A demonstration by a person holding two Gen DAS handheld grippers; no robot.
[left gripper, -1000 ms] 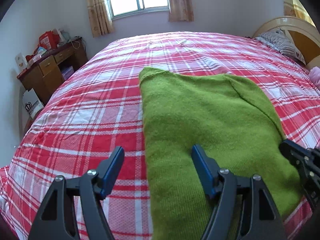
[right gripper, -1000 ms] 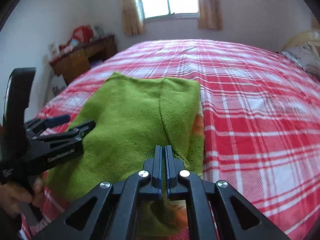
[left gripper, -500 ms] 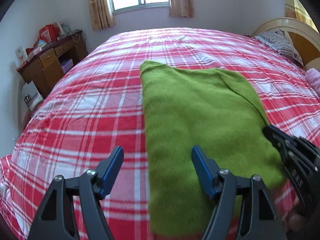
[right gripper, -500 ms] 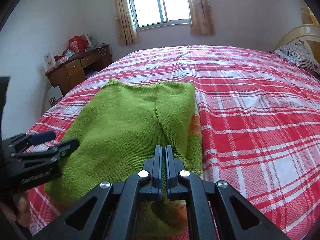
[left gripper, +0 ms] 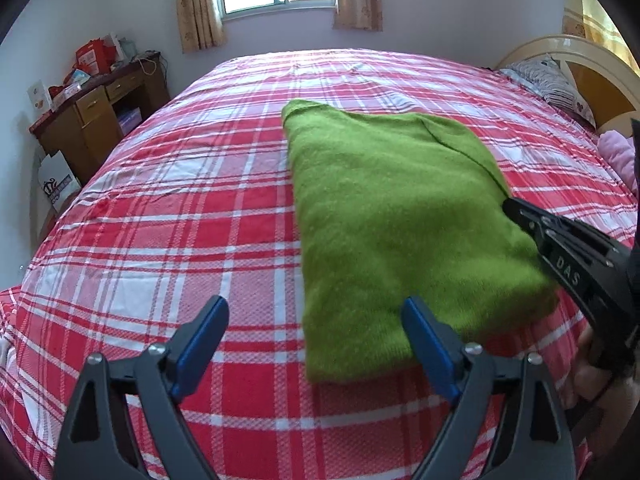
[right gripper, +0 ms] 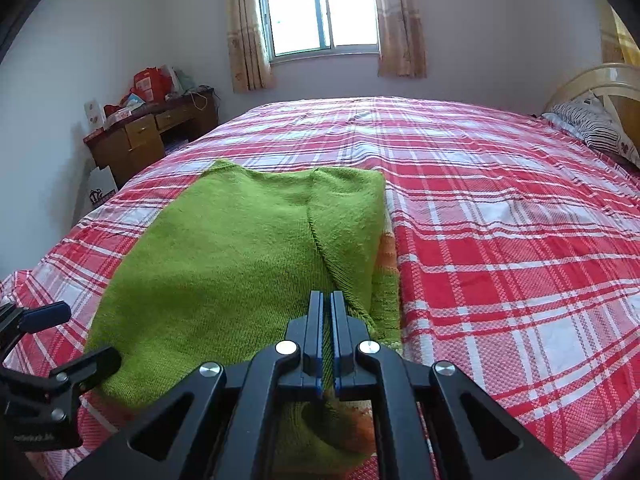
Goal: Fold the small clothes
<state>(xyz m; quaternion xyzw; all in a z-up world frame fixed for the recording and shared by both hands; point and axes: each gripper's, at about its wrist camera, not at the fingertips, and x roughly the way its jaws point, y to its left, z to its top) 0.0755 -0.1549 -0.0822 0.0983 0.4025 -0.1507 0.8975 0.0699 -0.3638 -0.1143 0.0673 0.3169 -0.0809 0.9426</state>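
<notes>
Folded green knitted sweater (left gripper: 404,220) flat on the red-and-white plaid bedspread (left gripper: 180,220), near its front edge.

Pinched at the near right corner by the black right gripper (right gripper: 325,312), blue pads shut tight on the knit; "DAS" readable in white on that gripper's side. Just left of the sweater, black left gripper (left gripper: 316,332), jaws wide and opening, nothing pressed between them. Beyond, brown wooden desk (left gripper: 100,120); white bag (left gripper: 58,184) print too small to read.
</notes>
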